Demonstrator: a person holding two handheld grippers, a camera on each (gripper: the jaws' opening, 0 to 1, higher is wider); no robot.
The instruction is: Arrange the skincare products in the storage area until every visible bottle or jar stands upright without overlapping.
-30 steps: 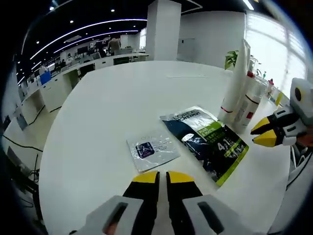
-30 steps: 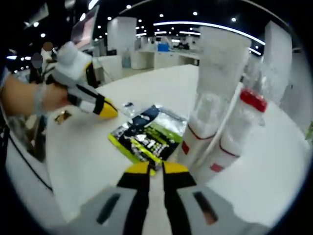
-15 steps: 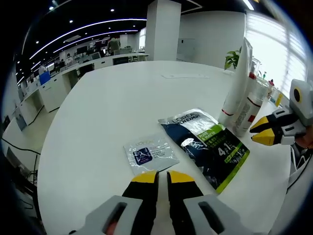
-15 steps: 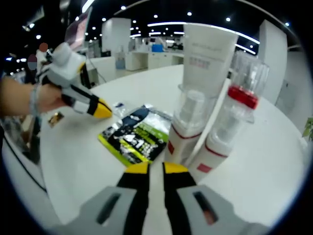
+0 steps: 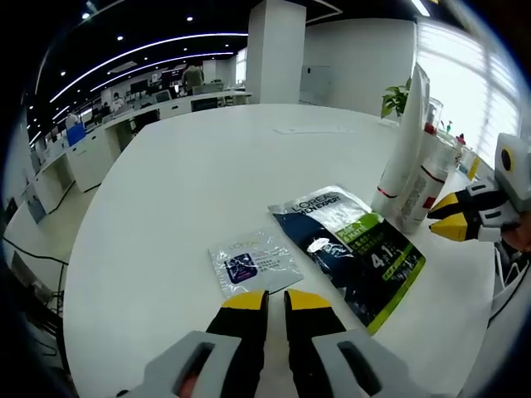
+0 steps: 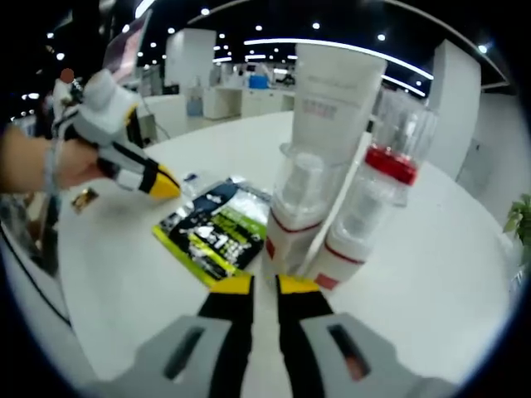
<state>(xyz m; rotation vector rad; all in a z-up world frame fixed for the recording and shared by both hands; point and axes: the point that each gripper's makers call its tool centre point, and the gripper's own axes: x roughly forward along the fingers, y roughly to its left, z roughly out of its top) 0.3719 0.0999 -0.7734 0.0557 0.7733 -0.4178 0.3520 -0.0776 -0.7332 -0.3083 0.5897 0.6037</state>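
Skincare products: a tall white tube (image 6: 336, 83) standing cap-down on its clear cap, and a red-collared bottle (image 6: 369, 207) with a clear overcap, both upright and touching side by side on the round white table (image 5: 207, 157). In the left gripper view the same pair stands at the far right, tube (image 5: 404, 141) and bottle (image 5: 425, 178), near the table's right edge.

Flat items: a dark blue and green L'Oreal sachet (image 5: 353, 247) lies flat just beside the bottles' bases; a small silvery sample sachet (image 5: 253, 264) lies flat next to it, apart by a thin gap. In the right gripper view the green sachet (image 6: 216, 232) sits left of the tube's base.

Left gripper (image 5: 276, 300): held low over the near table edge, level, pointing across the table; yellow-tipped fingers (image 5: 242, 302) nearly together, nothing between them, tips just short of the small sachet. In the right gripper view it (image 6: 162, 184) enters from the left, held in a person's hand (image 6: 62, 162), tips slanting down toward the table.

Right gripper (image 6: 265, 286): low, aimed at the bases of tube and bottle; fingers (image 6: 235, 286) narrow, empty. In the left gripper view it (image 5: 452, 222) hovers just right of the bottle, not touching.

Room: wide bare tabletop beyond the sachets; table edge close behind both grippers.
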